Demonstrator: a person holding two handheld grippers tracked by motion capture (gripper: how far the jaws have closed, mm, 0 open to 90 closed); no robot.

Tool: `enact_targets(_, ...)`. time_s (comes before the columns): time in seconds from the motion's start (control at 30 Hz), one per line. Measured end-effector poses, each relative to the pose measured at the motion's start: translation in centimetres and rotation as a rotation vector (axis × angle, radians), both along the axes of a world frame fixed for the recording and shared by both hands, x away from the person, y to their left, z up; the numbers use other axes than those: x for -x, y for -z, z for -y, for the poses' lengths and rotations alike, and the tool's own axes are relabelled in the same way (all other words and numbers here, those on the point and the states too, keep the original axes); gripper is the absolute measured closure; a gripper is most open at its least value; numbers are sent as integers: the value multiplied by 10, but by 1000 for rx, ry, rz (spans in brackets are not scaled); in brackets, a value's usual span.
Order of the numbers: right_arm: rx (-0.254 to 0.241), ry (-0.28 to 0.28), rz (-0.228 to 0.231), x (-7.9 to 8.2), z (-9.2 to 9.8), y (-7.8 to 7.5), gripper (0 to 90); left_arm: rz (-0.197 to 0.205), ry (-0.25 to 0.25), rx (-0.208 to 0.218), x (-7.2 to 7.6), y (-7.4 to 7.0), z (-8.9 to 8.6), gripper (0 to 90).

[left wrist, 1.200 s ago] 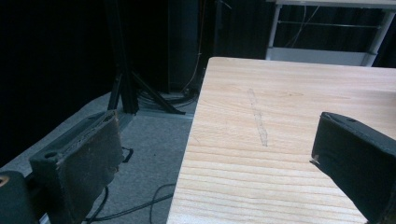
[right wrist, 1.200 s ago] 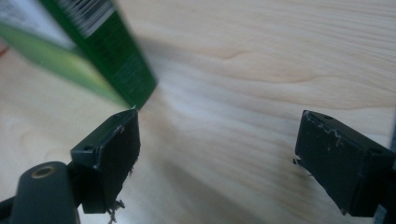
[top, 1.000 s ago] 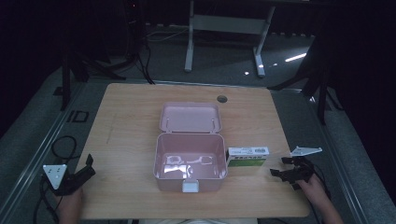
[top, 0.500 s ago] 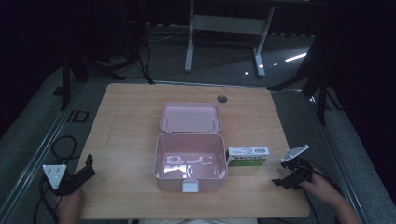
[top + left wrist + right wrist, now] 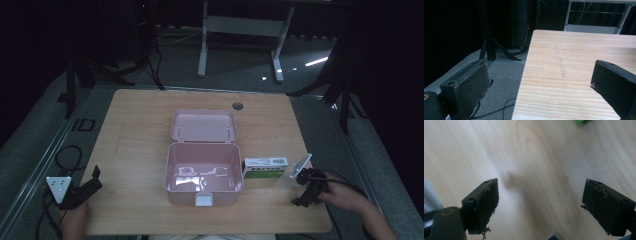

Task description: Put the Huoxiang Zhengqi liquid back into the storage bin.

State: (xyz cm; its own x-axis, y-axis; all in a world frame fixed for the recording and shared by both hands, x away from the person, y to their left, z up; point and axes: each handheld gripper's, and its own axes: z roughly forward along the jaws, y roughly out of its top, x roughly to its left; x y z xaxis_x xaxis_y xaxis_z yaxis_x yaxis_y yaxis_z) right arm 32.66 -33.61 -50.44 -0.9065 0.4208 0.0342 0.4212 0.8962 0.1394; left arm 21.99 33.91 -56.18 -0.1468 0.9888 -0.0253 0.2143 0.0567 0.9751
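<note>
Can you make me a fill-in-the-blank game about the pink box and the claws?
1. The pink box has its lid ____.
2. The green and white carton lies just to the ____ of the pink box in the high view.
3. The right claw has its jaws spread ____ above the wooden table.

Missing words: open; right; apart

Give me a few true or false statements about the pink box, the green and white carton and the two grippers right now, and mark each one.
1. The pink box is open, its lid laid back. True.
2. The green and white carton lies inside the box. False: it lies on the table, against the box's right side.
3. The right gripper is shut on the carton. False: its jaws stand apart over bare wood, empty.
4. The left gripper is open near the table's left front corner. True.
5. The lid is green. False: it is pink like the box.
</note>
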Motion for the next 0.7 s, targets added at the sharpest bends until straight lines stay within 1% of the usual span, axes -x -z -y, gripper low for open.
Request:
enact_targets(0.03,7,-5,-12,1,-2,0,136,-2,3,-1,0,0,0,21)
enact_targets(0.07,17,-28,-21,3,-6,-1,136,-2,3,-2,0,0,0,21)
enact_targets(0.1,25,-41,-19,4,-8,-2,136,-2,3,-2,0,0,0,21)
enact_targets(0.17,27,-64,-32,6,-13,-4,132,-2,4,-2,0,0,0,21)
enact_targets(0.27,50,-96,-52,7,-17,-6,128,-2,5,-1,0,0,0,21)
enact_targets(0.37,87,-114,-51,6,-20,-7,128,-3,6,-2,0,0,0,21)
enact_targets(0.43,103,-110,-57,5,-22,-8,128,-4,7,-2,0,0,0,21)
enact_targets(0.47,117,-118,-55,6,-23,-8,130,-4,7,-2,0,0,0,21)
enact_targets(0.53,141,-142,-66,8,-26,-7,133,-4,7,-2,0,0,0,21)
enact_targets(0.57,152,-160,-59,9,-29,-7,132,-4,7,-2,0,0,0,21)
enact_targets(0.63,150,-167,-64,9,-31,-8,132,-4,6,-3,0,0,0,21)
enact_targets(0.7,147,-185,-53,11,-37,-10,131,-5,8,-6,0,0,1,21)
